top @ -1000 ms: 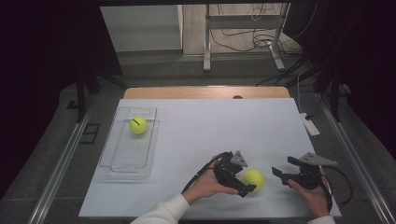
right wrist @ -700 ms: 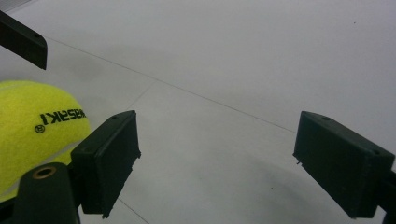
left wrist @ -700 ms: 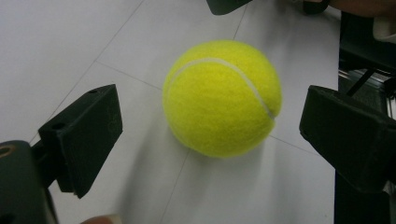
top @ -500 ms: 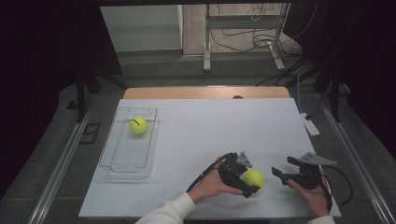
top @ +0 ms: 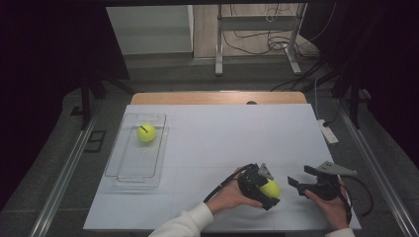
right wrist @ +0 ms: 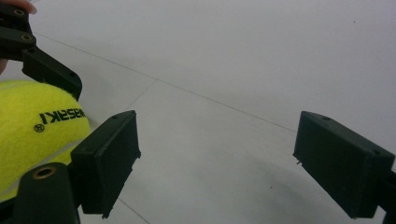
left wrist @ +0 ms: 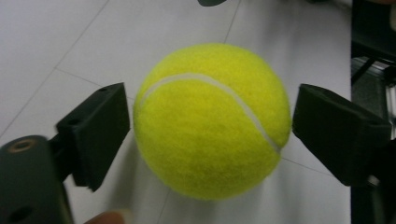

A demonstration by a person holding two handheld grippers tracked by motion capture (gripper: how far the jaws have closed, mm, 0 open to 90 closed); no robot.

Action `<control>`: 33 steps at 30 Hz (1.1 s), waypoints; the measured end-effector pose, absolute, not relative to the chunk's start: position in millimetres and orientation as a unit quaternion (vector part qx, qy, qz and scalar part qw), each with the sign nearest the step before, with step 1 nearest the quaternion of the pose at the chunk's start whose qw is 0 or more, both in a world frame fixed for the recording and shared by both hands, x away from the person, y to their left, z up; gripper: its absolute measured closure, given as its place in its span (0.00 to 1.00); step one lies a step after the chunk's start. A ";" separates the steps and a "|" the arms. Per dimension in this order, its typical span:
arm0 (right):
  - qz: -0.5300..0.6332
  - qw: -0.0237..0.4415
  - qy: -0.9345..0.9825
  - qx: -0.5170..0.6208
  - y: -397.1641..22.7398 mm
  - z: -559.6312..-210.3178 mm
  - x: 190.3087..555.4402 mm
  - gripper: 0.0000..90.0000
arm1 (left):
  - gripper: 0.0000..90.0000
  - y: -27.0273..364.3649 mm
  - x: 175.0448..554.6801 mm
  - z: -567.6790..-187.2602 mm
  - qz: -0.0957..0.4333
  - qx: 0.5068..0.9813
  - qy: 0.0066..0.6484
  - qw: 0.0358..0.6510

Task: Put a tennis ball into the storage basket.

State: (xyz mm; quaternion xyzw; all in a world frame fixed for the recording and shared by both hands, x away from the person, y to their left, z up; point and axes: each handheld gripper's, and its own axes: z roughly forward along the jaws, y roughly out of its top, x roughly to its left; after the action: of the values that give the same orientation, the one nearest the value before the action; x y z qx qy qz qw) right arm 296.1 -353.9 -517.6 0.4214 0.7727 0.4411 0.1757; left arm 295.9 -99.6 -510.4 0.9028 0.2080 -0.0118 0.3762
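At lower centre of the high view, the left gripper (top: 267, 190) has just been closing, its jaws touching the tennis ball (left wrist: 210, 121) between them; the right gripper (top: 299, 183) stands spread, empty.

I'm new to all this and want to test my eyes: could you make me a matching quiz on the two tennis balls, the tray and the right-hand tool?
1 near ball
2 far ball
3 right gripper
4 clear tray

A lies in the tray
B jaws open, nothing between
C between the left gripper jaws
D on the table's left side

Pairs: 1-C, 2-A, 3-B, 4-D. The left gripper's jaws have just been closing around the near ball.
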 end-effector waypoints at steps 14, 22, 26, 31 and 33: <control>0.440 0.178 0.772 0.421 -354.2 -517.2 295.8 0.16 | 0.29 -95.3 295.6 -505.9 -0.009 0.900 0.205 0.386; 0.440 0.178 0.773 0.421 -354.0 -517.1 295.6 0.16 | 0.29 -82.5 293.6 -496.0 -0.001 0.892 0.207 0.401; 0.440 0.179 0.772 0.422 -354.0 -517.0 295.6 0.16 | 0.29 -76.4 292.5 -493.8 0.001 0.888 0.214 0.408; 0.441 0.179 0.772 0.422 -353.9 -517.0 295.6 0.16 | 0.29 -67.1 291.0 -489.8 0.004 0.883 0.216 0.417; 0.441 0.179 0.772 0.422 -354.0 -517.0 295.6 0.16 | 0.29 -63.3 290.5 -488.2 0.007 0.881 0.218 0.420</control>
State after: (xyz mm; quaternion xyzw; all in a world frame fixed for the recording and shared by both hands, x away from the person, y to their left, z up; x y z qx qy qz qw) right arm 295.6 -354.0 -517.0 0.4219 0.7717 0.4408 0.1795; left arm 290.5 -63.3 -488.2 0.8807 0.2185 0.0065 0.4201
